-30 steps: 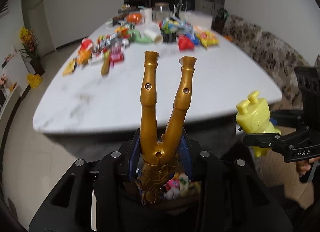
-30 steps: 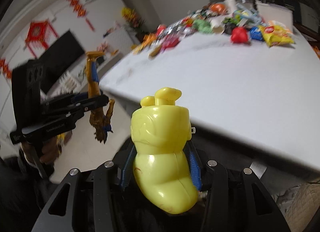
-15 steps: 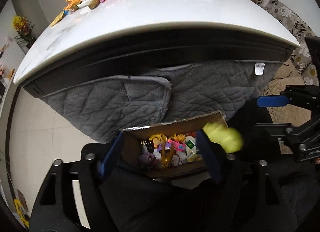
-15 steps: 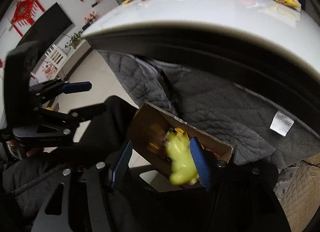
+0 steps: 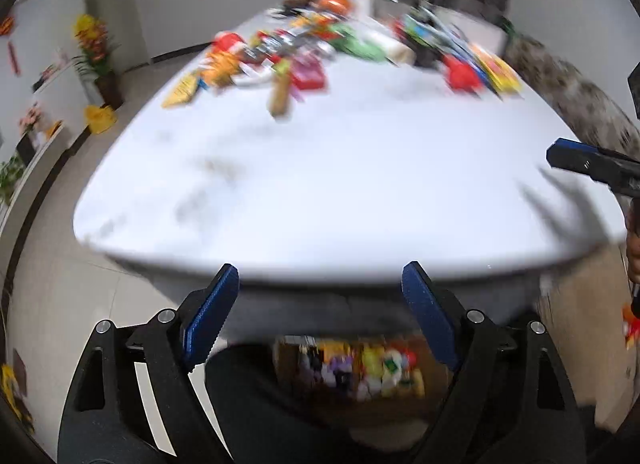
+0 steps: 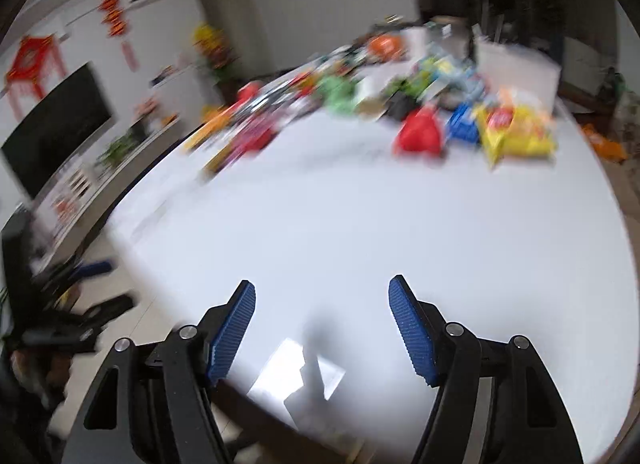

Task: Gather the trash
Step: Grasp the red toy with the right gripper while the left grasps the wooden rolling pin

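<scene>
Facing: both wrist cameras are looking out over a white table (image 5: 320, 191) with heaped litter at its far end; both pictures are smeared with motion blur.
Left gripper: the left gripper (image 5: 320, 304) is standing wide apart with nothing between its blue pads; its jaws have just been opening.
Right gripper: the right gripper (image 6: 320, 328) is likewise spread and empty over the table's near edge; its jaws have just been opening too.
Box: a cardboard box (image 5: 352, 368) of bright bits is sitting low beneath the near table edge, showing under the left gripper.
Trash pile: the trash pile (image 5: 344, 43) is lying well apart from both grippers, straight ahead across bare tabletop, running as a band from side to side.
Nearest pieces, right: a red pouch (image 6: 420, 131) and a yellow snack bag (image 6: 516, 131) are forming the near right fringe of the band.
Nearest pieces, left: a tan stick-shaped item (image 5: 280, 95) is lying with its long axis pointing roughly toward the grippers; what it is cannot be made out.
Nearer hand: the right gripper seems further over the table, so it looks closer to the red pouch; the left looks better placed for the tan item.
Next move: probably a long forward reach from either hand.
</scene>
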The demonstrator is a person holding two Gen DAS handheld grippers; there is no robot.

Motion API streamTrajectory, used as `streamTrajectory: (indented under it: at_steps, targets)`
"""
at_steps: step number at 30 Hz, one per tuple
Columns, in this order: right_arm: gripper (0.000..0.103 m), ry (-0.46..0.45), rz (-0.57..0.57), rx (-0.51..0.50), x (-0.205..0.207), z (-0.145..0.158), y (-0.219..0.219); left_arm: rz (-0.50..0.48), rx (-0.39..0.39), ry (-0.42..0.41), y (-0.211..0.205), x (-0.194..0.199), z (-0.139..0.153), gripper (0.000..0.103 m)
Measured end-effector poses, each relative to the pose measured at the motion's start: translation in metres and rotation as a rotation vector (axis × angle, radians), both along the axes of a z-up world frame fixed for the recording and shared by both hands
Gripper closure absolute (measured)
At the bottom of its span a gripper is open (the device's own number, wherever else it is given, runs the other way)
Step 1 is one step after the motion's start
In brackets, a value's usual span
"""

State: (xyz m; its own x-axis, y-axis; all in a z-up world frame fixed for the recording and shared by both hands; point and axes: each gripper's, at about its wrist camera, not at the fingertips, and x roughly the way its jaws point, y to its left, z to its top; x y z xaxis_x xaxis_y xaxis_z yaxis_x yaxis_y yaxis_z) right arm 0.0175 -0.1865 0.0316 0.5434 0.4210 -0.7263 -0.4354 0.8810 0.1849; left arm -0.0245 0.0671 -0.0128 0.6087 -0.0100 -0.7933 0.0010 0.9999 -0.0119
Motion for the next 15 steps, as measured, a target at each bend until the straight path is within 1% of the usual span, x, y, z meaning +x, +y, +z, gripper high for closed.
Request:
streamTrajectory:
  at_steps: [1,2,5,8,10,11,12,13,14,15]
  targets:
    - [0.03,-0.006,-0.029,-0.007,0.022,0.002,0.001,0.024,0.006,0.008,0.006,0.022,0.001,0.02]
    - [0.029,-0.015,-0.063,-0.019,0.042,0.005,0.002,0.038,0.003,0.004,0.01,0.035,0.001,0.02]
    - [0.028,0.009,-0.145,-0.05,0.108,0.002,0.008,0.074,-0.001,0.007,0.021,0.073,-0.001,0.02]
    - [0.028,0.064,-0.208,-0.052,0.161,-0.009,0.012,0.091,0.001,0.016,0.026,0.094,-0.006,0.02]
    - [0.028,0.099,-0.234,-0.073,0.185,-0.02,0.016,0.098,0.005,0.027,0.032,0.11,-0.01,0.02]
    - [0.031,0.131,-0.245,-0.097,0.198,-0.029,0.019,0.097,0.003,0.031,0.034,0.113,-0.011,0.02]
    - [0.045,0.139,-0.249,-0.122,0.203,-0.034,0.023,0.094,0.002,0.038,0.036,0.119,-0.012,0.02]
    - [0.049,0.096,-0.251,-0.172,0.204,-0.034,0.029,0.093,0.003,0.047,0.037,0.125,-0.015,0.02]
    - [0.049,0.081,-0.235,-0.209,0.204,-0.034,0.035,0.093,0.0,0.054,0.038,0.13,-0.017,0.02]
    - [0.05,0.091,-0.23,-0.193,0.201,-0.033,0.035,0.092,-0.006,0.062,0.038,0.135,-0.019,0.02]
